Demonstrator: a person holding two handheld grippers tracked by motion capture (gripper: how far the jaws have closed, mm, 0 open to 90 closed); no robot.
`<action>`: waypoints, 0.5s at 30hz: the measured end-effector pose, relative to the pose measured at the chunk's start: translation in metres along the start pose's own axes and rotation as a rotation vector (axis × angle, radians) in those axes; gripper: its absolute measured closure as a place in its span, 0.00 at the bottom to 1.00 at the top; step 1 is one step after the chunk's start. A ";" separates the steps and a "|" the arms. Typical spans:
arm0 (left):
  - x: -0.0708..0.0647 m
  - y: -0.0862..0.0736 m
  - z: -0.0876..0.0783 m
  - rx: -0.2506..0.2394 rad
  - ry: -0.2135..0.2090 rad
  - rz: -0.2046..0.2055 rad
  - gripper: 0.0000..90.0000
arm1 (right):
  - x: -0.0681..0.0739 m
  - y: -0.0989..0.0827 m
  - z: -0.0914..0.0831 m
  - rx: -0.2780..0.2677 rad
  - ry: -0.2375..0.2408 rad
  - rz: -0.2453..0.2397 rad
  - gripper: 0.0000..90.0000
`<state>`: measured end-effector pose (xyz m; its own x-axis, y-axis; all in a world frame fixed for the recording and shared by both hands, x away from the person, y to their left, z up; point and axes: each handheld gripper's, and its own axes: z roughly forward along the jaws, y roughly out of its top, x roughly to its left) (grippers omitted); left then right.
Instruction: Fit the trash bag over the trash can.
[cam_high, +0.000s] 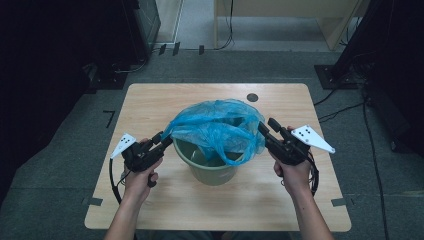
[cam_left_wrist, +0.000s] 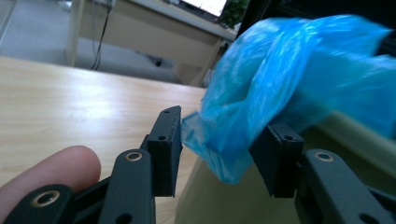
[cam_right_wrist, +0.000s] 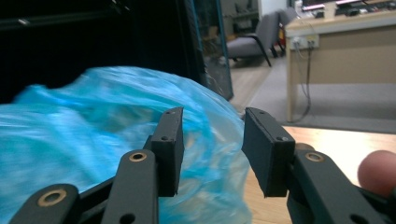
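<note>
A green bin (cam_high: 210, 170) stands in the middle of the wooden table (cam_high: 150, 105), and a blue plastic bag (cam_high: 220, 125) billows over its mouth. My left gripper (cam_high: 165, 139) is at the bag's left edge and my right gripper (cam_high: 267, 126) at its right edge. In the left gripper view the jaws (cam_left_wrist: 224, 126) stand apart; a loose corner of the bag (cam_left_wrist: 289, 65) hangs between them, unpinched, above the bin's wall (cam_left_wrist: 219, 200). The right gripper (cam_right_wrist: 212, 116) is open too, with the bag (cam_right_wrist: 93, 121) just beyond its pads.
A round dark grommet (cam_high: 252, 97) sits near the table's far edge. Bare tabletop lies on both sides of the bin. Cables (cam_high: 345, 107) run over the grey floor at the right, and a light wooden desk (cam_high: 280, 15) stands beyond the table.
</note>
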<state>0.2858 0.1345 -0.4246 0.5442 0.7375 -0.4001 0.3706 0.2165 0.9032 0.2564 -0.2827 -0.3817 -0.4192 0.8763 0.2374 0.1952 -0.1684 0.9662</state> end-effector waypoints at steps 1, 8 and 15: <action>-0.002 0.001 -0.001 -0.008 -0.001 -0.001 0.61 | 0.003 0.000 -0.004 -0.009 0.009 -0.006 0.64; -0.019 0.005 -0.013 -0.061 0.026 0.036 0.53 | 0.038 -0.002 -0.014 -0.012 0.102 -0.110 0.55; -0.022 0.011 -0.023 -0.066 0.077 0.026 0.49 | 0.052 -0.013 -0.004 0.040 0.096 -0.172 0.59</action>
<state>0.2603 0.1358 -0.4025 0.4928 0.7896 -0.3657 0.3053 0.2366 0.9224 0.2284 -0.2370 -0.3816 -0.5314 0.8434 0.0796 0.1479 -0.0001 0.9890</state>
